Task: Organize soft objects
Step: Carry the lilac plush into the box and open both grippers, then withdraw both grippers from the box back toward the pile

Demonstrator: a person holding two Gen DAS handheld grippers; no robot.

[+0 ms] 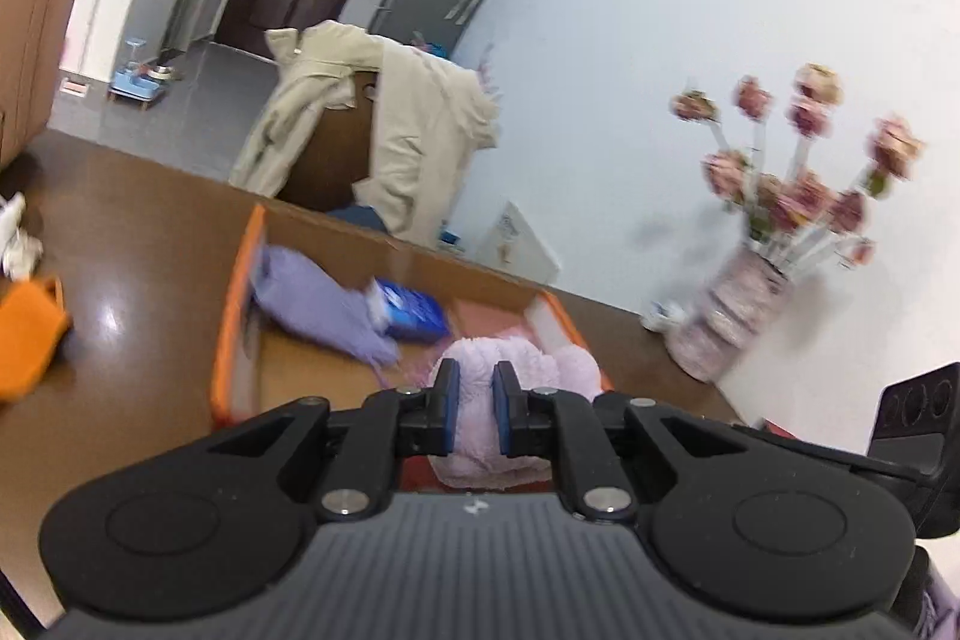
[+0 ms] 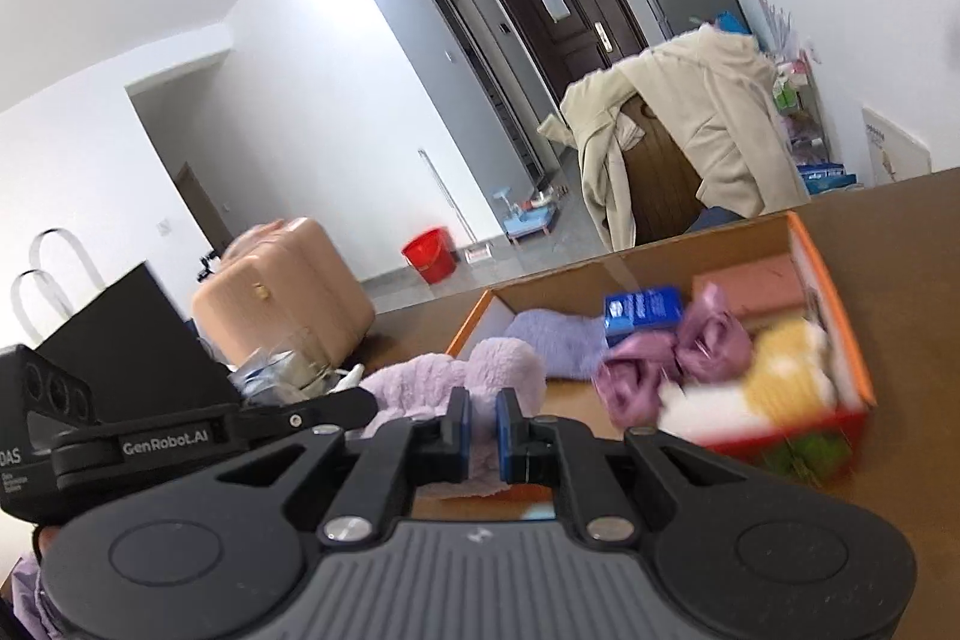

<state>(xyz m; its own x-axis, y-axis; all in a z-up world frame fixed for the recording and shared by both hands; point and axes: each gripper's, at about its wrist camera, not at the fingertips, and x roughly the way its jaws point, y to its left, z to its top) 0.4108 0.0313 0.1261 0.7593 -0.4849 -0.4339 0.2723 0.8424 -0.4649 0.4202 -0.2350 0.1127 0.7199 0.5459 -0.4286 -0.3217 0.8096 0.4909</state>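
both claws — left [image 1: 476,388], right [image 2: 483,415] — pinch the lilac plush [image 1: 528,364] over the box [image 1: 231,334].

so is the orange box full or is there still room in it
Partly full. The orange box holds a lavender cloth, blue packet, mauve bow and yellow-white item, while bare cardboard floor shows.

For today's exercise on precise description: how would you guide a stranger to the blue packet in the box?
Find the orange-edged cardboard box on the brown table. Inside, toward its far side, the blue packet lies between a lilac cloth and a mauve bow. It is the only blue, boxy, printed item among soft pastel things.
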